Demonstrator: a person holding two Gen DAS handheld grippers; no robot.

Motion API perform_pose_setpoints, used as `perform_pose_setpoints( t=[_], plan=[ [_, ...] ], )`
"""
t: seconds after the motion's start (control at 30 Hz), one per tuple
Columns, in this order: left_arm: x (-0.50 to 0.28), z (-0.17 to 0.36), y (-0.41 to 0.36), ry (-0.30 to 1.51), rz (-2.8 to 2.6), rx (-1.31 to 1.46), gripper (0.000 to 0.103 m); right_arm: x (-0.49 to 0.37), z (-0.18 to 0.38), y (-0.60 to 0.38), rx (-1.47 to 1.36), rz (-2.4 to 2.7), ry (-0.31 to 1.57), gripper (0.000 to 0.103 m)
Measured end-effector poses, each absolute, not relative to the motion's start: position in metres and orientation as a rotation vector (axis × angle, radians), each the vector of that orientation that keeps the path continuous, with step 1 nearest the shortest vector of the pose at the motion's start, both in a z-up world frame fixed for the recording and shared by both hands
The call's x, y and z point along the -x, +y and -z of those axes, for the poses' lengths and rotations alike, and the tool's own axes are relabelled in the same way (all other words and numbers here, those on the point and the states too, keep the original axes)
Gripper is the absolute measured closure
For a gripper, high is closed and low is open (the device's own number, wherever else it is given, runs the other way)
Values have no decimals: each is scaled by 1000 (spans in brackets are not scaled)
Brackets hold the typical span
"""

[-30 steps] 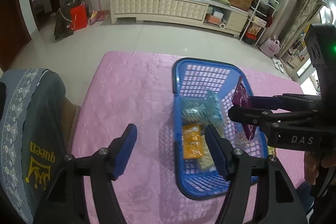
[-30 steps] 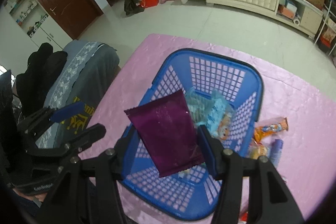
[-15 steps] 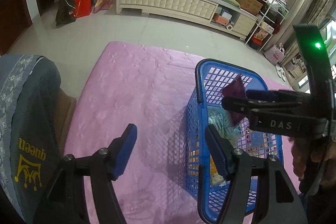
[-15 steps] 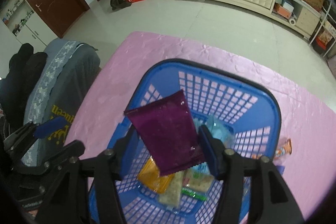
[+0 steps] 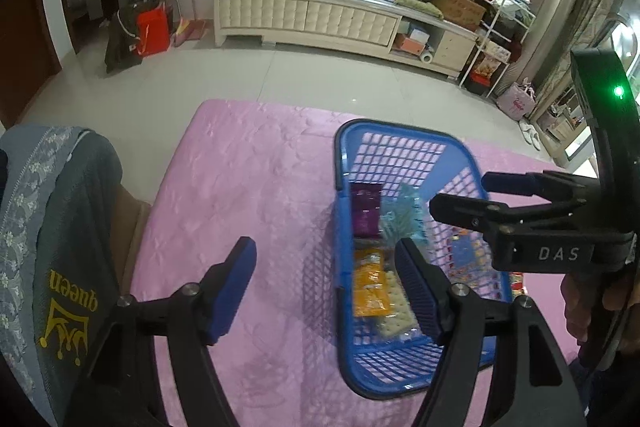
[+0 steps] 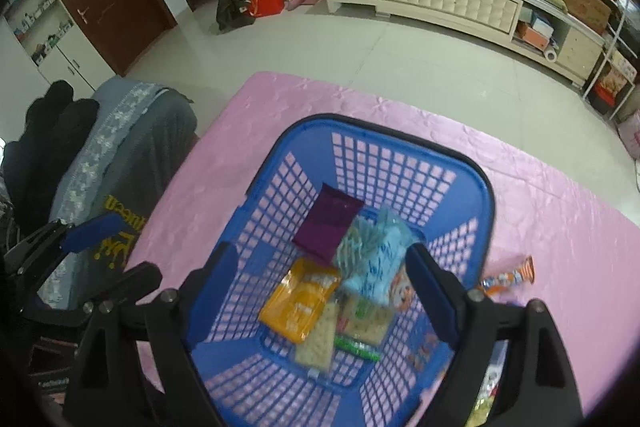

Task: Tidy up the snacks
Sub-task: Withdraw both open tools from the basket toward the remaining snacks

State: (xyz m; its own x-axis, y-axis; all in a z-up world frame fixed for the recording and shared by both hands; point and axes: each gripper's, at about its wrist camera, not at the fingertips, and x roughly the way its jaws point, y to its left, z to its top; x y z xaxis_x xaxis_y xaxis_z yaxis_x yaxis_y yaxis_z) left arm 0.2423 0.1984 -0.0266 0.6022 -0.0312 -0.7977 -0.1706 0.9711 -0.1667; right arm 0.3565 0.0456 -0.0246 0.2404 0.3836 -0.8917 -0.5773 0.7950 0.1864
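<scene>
A blue plastic basket [image 6: 486, 203] stands on the pink tablecloth [image 6: 280, 103]. Inside lie a purple snack packet [image 6: 326, 225], a light blue packet [image 6: 376, 259], an orange packet [image 6: 298, 301] and cracker packs [image 6: 318, 339]. My right gripper [image 6: 320, 291] is open and empty, hovering over the basket's near half. My left gripper [image 5: 328, 283] is open and empty, left of the basket [image 5: 344, 195], its right finger over the basket's left wall. The purple packet [image 5: 365, 211] also shows in the left wrist view, and so does the right gripper [image 5: 460, 193].
An orange snack packet [image 6: 510, 277] and other packets lie on the cloth right of the basket. A chair draped with a grey "queen" cloth [image 5: 52, 227] stands at the table's left edge. A white cabinet [image 5: 320, 17] stands across the tiled floor.
My right gripper has opened and let go of the purple packet, which now lies in the basket. The right gripper has drawn back a little.
</scene>
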Motion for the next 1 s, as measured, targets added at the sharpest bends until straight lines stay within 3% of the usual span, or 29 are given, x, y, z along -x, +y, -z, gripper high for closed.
perform_pose_setpoints(
  t=[0.13,0.63,1.0],
  plan=[
    [-230,9,182,892,-66,219,25,-345,9,24,174,-645,1141,15],
    [-203,-30,88,845,31,129,24,-298,-40,-79,106,-586,1077,15],
    [-206,-19,16,859,127,103,24,-278,-35,-175,-7,-453,1098,14]
  ],
)
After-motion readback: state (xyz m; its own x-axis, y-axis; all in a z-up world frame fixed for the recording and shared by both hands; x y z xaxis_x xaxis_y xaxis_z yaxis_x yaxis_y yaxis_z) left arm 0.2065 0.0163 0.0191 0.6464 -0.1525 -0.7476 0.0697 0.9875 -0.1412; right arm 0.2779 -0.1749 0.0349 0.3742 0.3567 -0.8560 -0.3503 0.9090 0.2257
